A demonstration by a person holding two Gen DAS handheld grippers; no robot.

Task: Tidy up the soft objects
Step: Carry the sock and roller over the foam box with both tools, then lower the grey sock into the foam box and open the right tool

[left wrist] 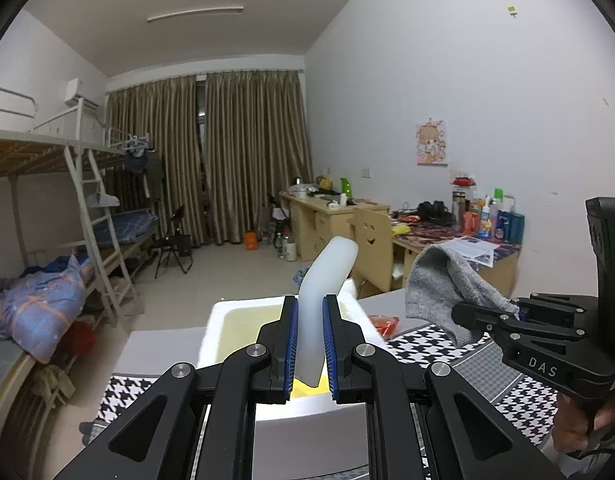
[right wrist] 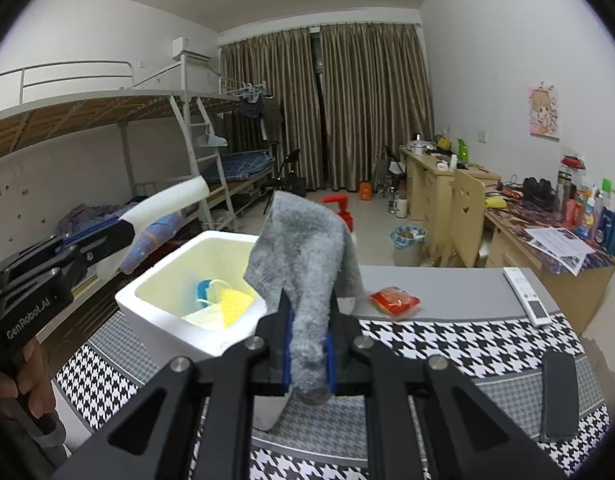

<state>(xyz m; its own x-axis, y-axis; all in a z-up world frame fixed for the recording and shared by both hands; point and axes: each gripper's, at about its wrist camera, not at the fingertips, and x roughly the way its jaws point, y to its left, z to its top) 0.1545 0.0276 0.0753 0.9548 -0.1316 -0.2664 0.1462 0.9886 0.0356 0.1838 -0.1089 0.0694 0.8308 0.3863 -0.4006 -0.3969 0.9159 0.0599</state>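
We held the grey cloth [right wrist: 307,264] pinched in the right gripper [right wrist: 309,354] just beside the white foam box [right wrist: 159,312], the left gripper [left wrist: 309,344] clamped on a white foam strip [left wrist: 321,292] above it, and judged both 2 pieces should be released low inside.

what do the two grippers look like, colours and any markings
Both are black linkage frames with silver pivot bolts and blue ribbed pads. The left gripper reads "GenRobot.AI" in white; the right gripper reads "DAS" and shows a green light. Bare hands grip the handles.
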